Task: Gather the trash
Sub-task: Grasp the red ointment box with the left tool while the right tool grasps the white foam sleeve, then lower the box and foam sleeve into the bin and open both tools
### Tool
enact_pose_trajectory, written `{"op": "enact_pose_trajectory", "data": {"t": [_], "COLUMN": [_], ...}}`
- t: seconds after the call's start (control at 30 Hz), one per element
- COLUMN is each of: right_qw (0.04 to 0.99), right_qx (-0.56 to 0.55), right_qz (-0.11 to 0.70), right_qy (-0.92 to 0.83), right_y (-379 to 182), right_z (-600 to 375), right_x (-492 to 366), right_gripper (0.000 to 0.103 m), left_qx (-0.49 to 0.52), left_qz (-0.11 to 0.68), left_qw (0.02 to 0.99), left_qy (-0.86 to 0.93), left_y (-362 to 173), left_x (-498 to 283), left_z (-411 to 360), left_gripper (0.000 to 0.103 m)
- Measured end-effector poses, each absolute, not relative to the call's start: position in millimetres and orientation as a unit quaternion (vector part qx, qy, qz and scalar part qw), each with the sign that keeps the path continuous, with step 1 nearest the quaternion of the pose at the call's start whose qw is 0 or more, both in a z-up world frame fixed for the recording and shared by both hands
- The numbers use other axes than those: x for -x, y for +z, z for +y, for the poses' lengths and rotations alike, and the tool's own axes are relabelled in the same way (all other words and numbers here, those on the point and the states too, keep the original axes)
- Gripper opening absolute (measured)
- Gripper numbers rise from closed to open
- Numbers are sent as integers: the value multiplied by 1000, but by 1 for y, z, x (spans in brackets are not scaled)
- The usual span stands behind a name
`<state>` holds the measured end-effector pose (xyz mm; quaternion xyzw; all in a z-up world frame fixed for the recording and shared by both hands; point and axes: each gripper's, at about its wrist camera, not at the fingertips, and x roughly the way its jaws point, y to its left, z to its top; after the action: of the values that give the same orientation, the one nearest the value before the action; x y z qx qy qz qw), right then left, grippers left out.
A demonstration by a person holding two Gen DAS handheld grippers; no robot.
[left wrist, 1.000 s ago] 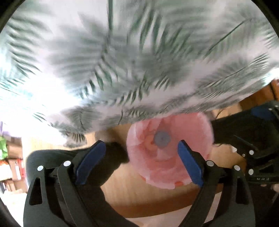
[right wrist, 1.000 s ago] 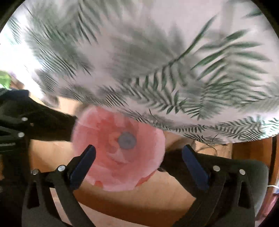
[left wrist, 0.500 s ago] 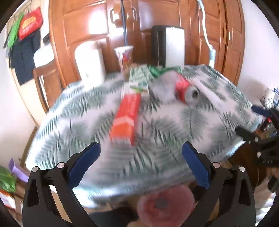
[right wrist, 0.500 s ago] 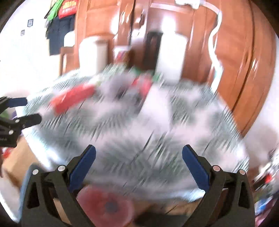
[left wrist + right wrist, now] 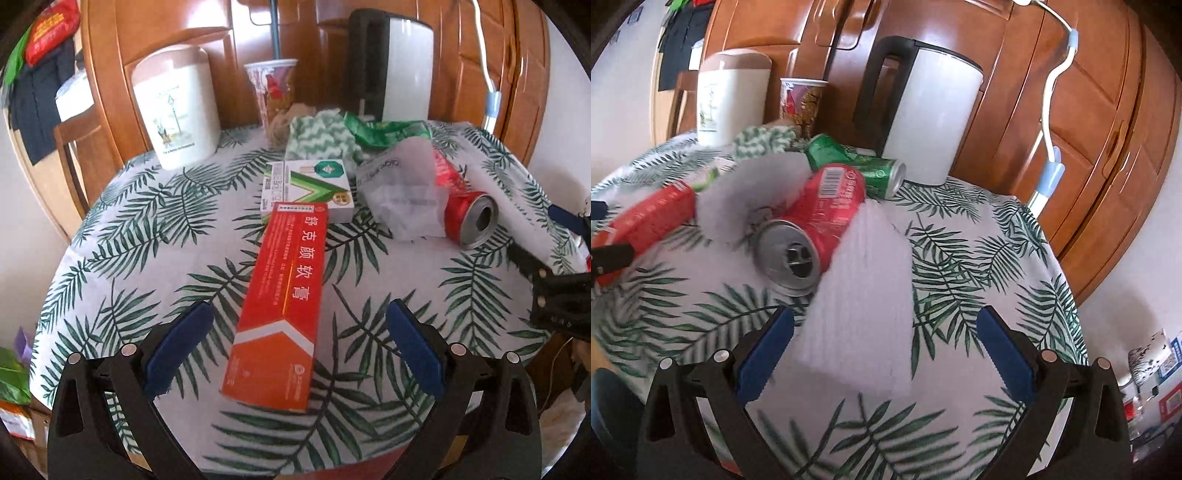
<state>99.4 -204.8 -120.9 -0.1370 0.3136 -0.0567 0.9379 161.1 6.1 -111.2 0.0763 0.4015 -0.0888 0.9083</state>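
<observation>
Both views have changed since a second ago: then each camera faced the hanging edge of the leaf-print tablecloth (image 5: 155,229) and a pink round object below it; now both look down over the round tabletop. The left gripper (image 5: 295,343) hangs with its blue-padded jaws spread wide and nothing between the pads; its jaws have just been opening. The right gripper (image 5: 884,349) is likewise spread and empty, its jaws having just closed a little. The trash lies on the table. A long red carton (image 5: 286,299), flat-sided glossy card with white characters, lies nearest the left gripper, its far end resting on a green-and-white box (image 5: 308,190). Beside that box sits a crumpled translucent plastic bag (image 5: 402,192), touching a dented red can (image 5: 812,221) lying on its side, open metal end toward the cameras. A green can (image 5: 857,164), also on its side, lies behind it. A white ribbed sheet (image 5: 864,306) leans against the red can, just ahead of the right gripper. At the back stand a cream lidded canister (image 5: 175,107), a printed paper cup (image 5: 271,92) with a straw and a white kettle (image 5: 923,110) with a black handle, before wooden cabinet doors (image 5: 1089,147).
</observation>
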Motion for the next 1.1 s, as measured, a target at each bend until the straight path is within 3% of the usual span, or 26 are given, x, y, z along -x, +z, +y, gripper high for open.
{"op": "enact_pose_trajectory", "data": {"t": [0.07,0.17,0.3,0.37,0.4,0.43,0.77,1.1], "right_qw": [936,935,936,936,936,937,946,955], "right_qx": [139,131,128,130,130,127,78,54], "right_qz": [317,322,321,320,320,320,315,289], "right_qy": [-63,-67,-67,-66,-62,-56,-11,32], "right_y": [-125,-128,-129,-129,-129,-129,-119,-100], "right_z": [-207,-212,-215,-215,-215,-216,-232,-218], "right_x": [-102,-107,-108,-108,-108,-109,-93,-16], "right_gripper": [55,26,22,22,21,20,14,14], "left_qx": [-80,-74,-61,-62,-60,-52,-43,-46], "left_qz": [403,405,410,412,415,414,396,378], "left_qw": [907,907,906,905,904,904,910,911], "left_qy": [-87,-87,-83,-84,-87,-93,-118,-157], "left_y": [-115,-118,-124,-126,-128,-128,-115,-98], "left_x": [-165,-172,-182,-184,-185,-185,-157,-89], "left_z": [5,8,10,9,9,10,8,-4], "left_gripper": [97,97,85,74,55,48,48,48]}}
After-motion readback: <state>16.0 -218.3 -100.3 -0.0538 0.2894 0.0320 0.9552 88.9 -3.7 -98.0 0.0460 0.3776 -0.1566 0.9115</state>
